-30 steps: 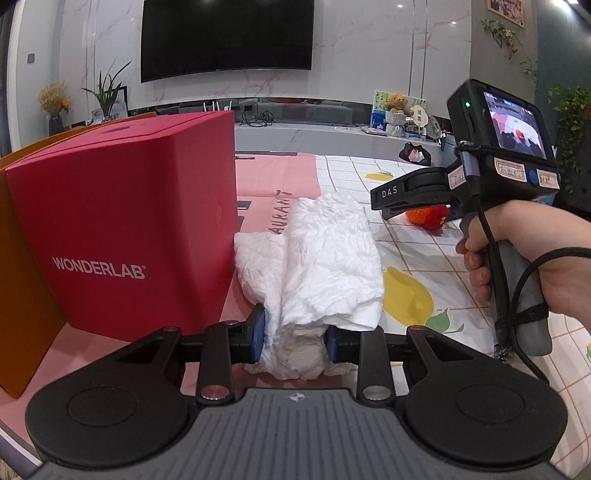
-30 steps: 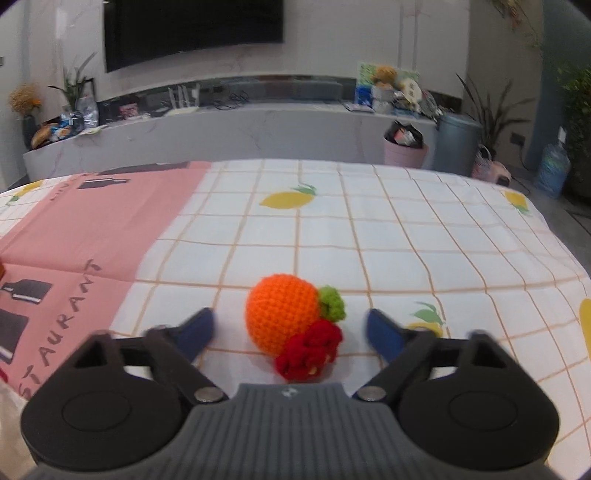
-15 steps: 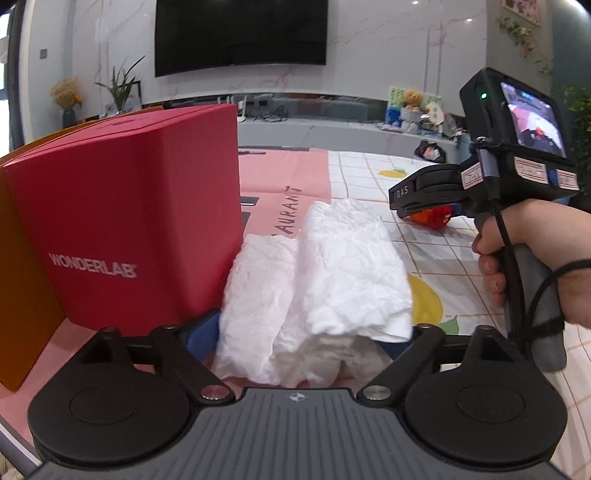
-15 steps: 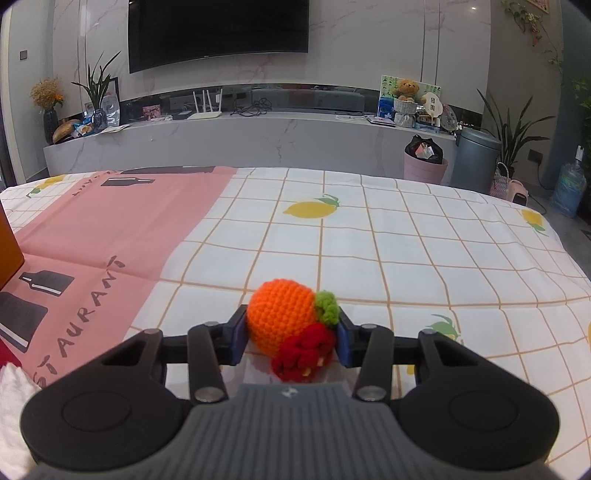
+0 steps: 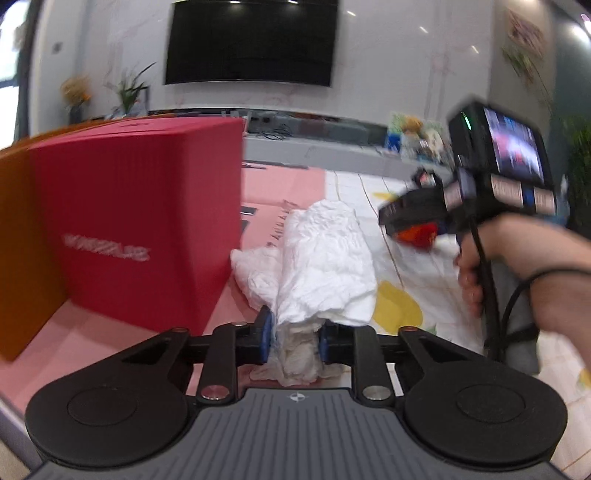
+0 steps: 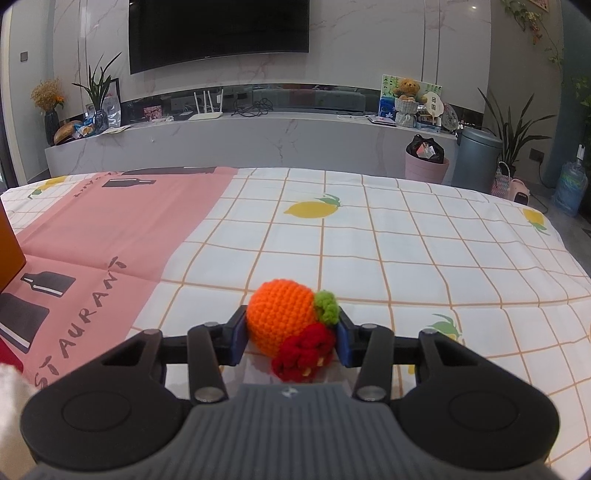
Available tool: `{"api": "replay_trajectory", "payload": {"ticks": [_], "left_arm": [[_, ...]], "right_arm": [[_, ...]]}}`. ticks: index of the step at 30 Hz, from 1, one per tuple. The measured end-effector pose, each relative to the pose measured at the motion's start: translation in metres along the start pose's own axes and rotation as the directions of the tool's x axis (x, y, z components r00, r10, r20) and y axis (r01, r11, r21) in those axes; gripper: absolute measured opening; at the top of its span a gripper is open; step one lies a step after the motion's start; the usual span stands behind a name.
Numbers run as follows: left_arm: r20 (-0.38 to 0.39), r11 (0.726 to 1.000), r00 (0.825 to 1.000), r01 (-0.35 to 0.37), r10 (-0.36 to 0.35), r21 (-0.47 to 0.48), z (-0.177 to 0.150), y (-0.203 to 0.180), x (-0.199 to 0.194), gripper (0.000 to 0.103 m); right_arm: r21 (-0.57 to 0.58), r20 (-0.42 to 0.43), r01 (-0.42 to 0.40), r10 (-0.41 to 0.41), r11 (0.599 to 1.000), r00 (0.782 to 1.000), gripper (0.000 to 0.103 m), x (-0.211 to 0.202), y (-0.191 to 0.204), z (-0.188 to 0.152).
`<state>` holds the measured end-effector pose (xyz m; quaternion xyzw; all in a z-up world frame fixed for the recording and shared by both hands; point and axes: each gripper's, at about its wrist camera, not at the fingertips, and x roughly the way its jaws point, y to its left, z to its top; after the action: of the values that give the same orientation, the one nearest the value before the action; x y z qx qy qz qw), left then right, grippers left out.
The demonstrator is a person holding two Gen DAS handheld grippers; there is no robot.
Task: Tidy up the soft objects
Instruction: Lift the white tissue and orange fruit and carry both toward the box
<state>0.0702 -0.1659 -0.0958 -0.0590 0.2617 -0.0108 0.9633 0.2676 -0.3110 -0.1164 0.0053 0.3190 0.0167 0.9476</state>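
Above tablecloth, crocheted orange sits between right hand-held gripper fingers.

White, motion-blurred lettering on the red box; "STAURANT" on the pink tablecloth.

red box on pink cloth | lemon-print tablecloth | wall TV | grey bin

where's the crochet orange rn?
Right wrist view, bottom centre: crochet orange is pinched between the right gripper fingers, above the checked tablecloth.
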Motion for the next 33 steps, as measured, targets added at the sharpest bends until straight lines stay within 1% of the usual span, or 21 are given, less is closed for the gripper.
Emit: {"api": "replay_trajectory", "payload": {"ticks": [1,2,5,10,13,15,16,17,18,20,21,23,25,26,28,29,32,33], "left_arm": [[0.015,1.0,1.0,0.018,-0.017,-0.022,0.002,0.002,-0.004,0.026],[0.024,0.999,0.999,0.037,-0.036,-0.023,0.005,0.003,-0.008,0.025],[0.084,0.999,0.996,0.035,-0.034,-0.006,0.009,0.0,-0.021,0.025],[0.145,0.997,0.987,0.069,-0.072,0.029,0.017,0.001,-0.046,0.025],[0.16,0.992,0.979,0.118,-0.124,0.042,0.023,0.002,-0.057,0.025],[0.16,0.986,0.973,0.165,-0.164,0.01,0.027,0.006,-0.064,0.025],[0.149,0.984,0.973,0.179,-0.175,-0.013,0.03,0.008,-0.066,0.025],[0.133,0.983,0.976,0.179,-0.174,-0.027,0.033,0.009,-0.067,0.025],[0.119,0.985,0.979,0.17,-0.164,-0.038,0.035,0.01,-0.068,0.025],[0.111,0.982,0.979,0.176,-0.168,-0.07,0.04,0.015,-0.071,0.025],[0.108,0.979,0.978,0.188,-0.179,-0.08,0.045,0.02,-0.073,0.025],[0.113,0.976,0.976,0.199,-0.188,-0.091,0.051,0.026,-0.079,0.025],[0.133,0.974,0.973,0.203,-0.189,-0.104,0.054,0.037,-0.089,0.025],[0.144,0.973,0.972,0.202,-0.185,-0.114,0.058,0.042,-0.094,0.025],[0.151,0.977,0.978,0.164,-0.144,-0.133,0.069,0.052,-0.103,0.025],[0.151,0.977,0.979,0.158,-0.136,-0.144,0.076,0.058,-0.109,0.025],[0.157,0.966,0.977,0.176,-0.147,-0.191,0.101,0.087,-0.123,0.025],[0.162,0.966,0.978,0.162,-0.131,-0.2,0.111,0.098,-0.128,0.025]], "right_arm": [[-0.005,0.0,0.0,0.0,1.0,1.0,0.046,0.0,0.001,0.0],[-0.012,0.0,0.001,-0.001,1.0,1.0,0.046,-0.001,0.002,-0.001],[-0.026,0.001,0.008,-0.008,1.0,1.0,0.045,-0.002,0.005,-0.002],[-0.006,0.001,0.015,-0.015,1.0,1.0,0.045,-0.006,0.004,-0.004],[-0.003,-0.015,0.032,-0.032,0.999,0.999,0.045,-0.009,0.005,-0.004],[0.002,-0.027,0.035,-0.035,0.999,0.999,0.045,-0.014,0.006,-0.002],[0.008,-0.021,0.04,-0.039,0.999,0.999,0.045,-0.018,0.006,-0.002],[0.029,-0.015,0.045,-0.044,0.999,0.999,0.045,-0.024,0.006,0.0],[0.073,-0.01,0.049,-0.048,0.996,0.999,0.045,-0.031,0.005,0.001],[0.203,-0.008,0.055,-0.055,0.978,0.998,0.045,-0.047,0.001,0.005],[0.258,-0.023,0.069,-0.065,0.964,0.998,0.045,-0.055,0.001,0.007],[0.332,-0.056,0.086,-0.071,0.939,0.996,0.045,-0.073,0.002,0.012],[0.344,-0.013,0.051,-0.049,0.938,0.999,0.045,-0.094,0.007,0.016],[0.33,0.006,0.05,-0.055,0.943,0.998,0.045,-0.107,0.013,0.019],[0.313,0.049,0.06,-0.079,0.948,0.996,0.045,-0.132,0.024,0.024],[0.316,0.076,0.056,-0.083,0.947,0.994,0.045,-0.146,0.029,0.027],[0.318,0.156,0.005,-0.057,0.948,0.986,0.045,-0.192,0.047,0.037],[0.309,0.186,-0.007,-0.053,0.951,0.981,0.045,-0.208,0.055,0.042]]}}
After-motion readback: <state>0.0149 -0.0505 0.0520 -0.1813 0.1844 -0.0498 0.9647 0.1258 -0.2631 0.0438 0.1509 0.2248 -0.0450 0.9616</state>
